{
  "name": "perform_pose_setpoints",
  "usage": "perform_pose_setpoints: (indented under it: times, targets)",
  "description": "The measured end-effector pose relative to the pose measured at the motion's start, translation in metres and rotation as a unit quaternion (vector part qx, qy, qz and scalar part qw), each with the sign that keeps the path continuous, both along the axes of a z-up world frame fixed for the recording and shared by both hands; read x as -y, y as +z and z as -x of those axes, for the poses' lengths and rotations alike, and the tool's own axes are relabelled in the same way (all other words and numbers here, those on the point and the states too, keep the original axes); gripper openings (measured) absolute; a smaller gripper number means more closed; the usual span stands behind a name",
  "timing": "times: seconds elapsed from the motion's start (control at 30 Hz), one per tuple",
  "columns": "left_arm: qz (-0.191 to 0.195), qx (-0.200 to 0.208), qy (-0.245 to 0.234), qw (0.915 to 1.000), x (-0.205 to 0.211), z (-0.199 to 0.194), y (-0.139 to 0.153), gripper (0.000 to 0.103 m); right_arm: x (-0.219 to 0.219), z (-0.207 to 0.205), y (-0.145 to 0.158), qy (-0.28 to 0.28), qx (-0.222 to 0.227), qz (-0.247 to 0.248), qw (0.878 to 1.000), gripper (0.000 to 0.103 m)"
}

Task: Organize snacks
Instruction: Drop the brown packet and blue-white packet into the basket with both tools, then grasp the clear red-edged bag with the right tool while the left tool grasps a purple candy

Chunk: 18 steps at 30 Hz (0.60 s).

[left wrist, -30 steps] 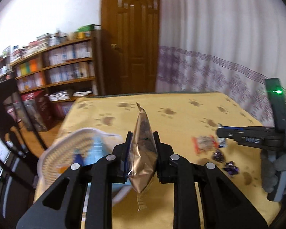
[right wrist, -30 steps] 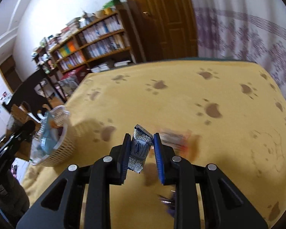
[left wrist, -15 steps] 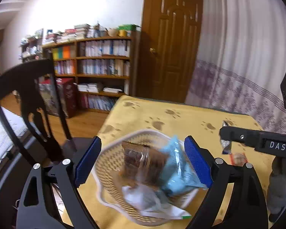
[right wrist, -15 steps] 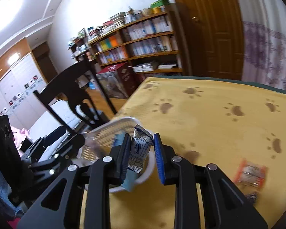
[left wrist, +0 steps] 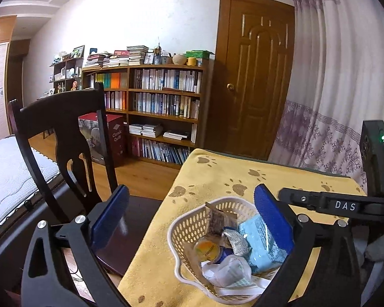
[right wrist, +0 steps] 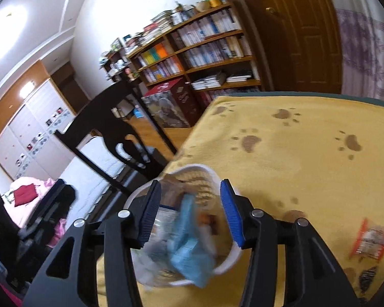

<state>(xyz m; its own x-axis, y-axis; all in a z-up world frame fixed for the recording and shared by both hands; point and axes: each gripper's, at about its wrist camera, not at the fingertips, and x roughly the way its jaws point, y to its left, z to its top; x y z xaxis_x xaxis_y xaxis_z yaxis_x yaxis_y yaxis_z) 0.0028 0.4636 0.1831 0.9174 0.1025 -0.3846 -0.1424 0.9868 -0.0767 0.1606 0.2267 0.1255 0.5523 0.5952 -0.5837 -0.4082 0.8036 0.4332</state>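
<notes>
Holding wrapped snacks [left wrist: 258, 243], white basket [left wrist: 189, 222] beneath both tools — left tool [left wrist: 192, 220] and right tool [right wrist: 189, 212] spread, empty.

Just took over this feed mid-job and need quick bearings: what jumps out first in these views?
The white perforated plastic basket near the corner of the yellow paw-print tablecloth grabs the eye, stuffed with snacks including a light blue packet. Both the left tool and the right tool hang open over it, holding nothing. An orange-edged clear snack wrapper lies loose on the cloth, right of the basket in the right wrist view.
</notes>
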Motion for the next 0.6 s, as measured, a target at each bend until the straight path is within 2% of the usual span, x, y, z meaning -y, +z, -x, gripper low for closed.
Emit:
perform_pose_setpoints:
  times: [0.17,0.33,0.4,0.47,0.6]
  targets:
    - [-0.016,-0.003,-0.024,0.9996,0.024,0.001,-0.001,0.099,0.065,-0.006,-0.023,-0.068,-0.022,0.047,0.996,0.049]
    - [-0.034,-0.013,-0.060,0.9975,0.059,0.002,-0.006,0.100,0.137,-0.009,-0.058,-0.148,-0.071,0.092,0.982,0.049]
    - [-0.041,-0.018,-0.078,0.9959,0.076,0.002,-0.009,0.100,0.157,-0.011,-0.069,-0.162,-0.088,0.097,0.978,0.050]
    - [-0.046,-0.024,-0.092,0.9944,0.089,0.001,-0.012,0.100,0.170,-0.016,-0.080,-0.162,-0.098,0.098,0.977,0.057]
    - [-0.050,-0.042,-0.121,0.9905,0.116,-0.001,-0.021,0.100,0.185,-0.024,-0.088,-0.167,-0.095,0.104,0.976,0.060]
